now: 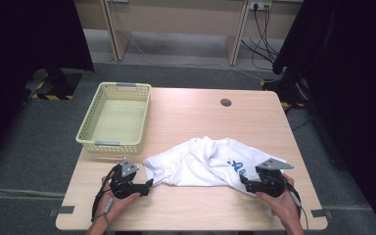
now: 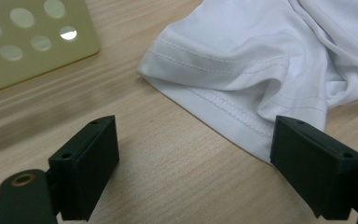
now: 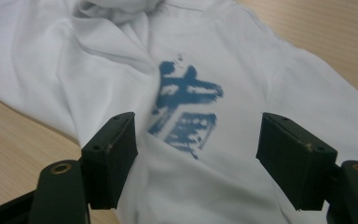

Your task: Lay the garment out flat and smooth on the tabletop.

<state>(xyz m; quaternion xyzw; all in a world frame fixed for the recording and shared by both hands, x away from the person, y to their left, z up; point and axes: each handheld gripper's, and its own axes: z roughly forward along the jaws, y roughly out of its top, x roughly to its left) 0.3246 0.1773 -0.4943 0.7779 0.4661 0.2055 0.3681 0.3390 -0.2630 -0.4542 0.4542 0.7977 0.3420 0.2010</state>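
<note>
- Both tongs sit at the near edge of the counter (image 1: pixel 176 205), each held in a hand, w/ a grey three-cornered plate on top.
- L tongs (image 1: pixel 149 185): jaws released, nothing between the pads. In the left gripper view the L tongs (image 2: pixel 193 154) stand wide apart over bare wood; the right-hand jaw sits just beside the shirt hem, and contact can't be told.
- R tongs (image 1: pixel 243 182): jaws released, wide apart, not pinching cloth. In the right gripper view the R tongs (image 3: pixel 196 154) hang over the shirt w/ the blue print between the jaws, farther off.
- White T-shirt (image 1: pixel 200 164): lies crumpled on the counter, near-centre, between the two tongs. Its left end w/ stitched hem (image 2: pixel 223 105) points at the L tongs; its right end reaches the R tongs.
- Blue print (image 3: pixel 186 109): on the shirt's right part, approx. in line w/ the R tongs; blurred, chars not readable.
- Basket (image 1: pixel 89 127): pale yellow, perforated walls, on the counter's far-left part, beyond the L tongs, apart from the shirt. Its corner (image 2: pixel 32 42) shows top-left in the left gripper view.
- Cable hole (image 1: pixel 225 102): round, far side of the counter, well apart from the shirt.
</note>
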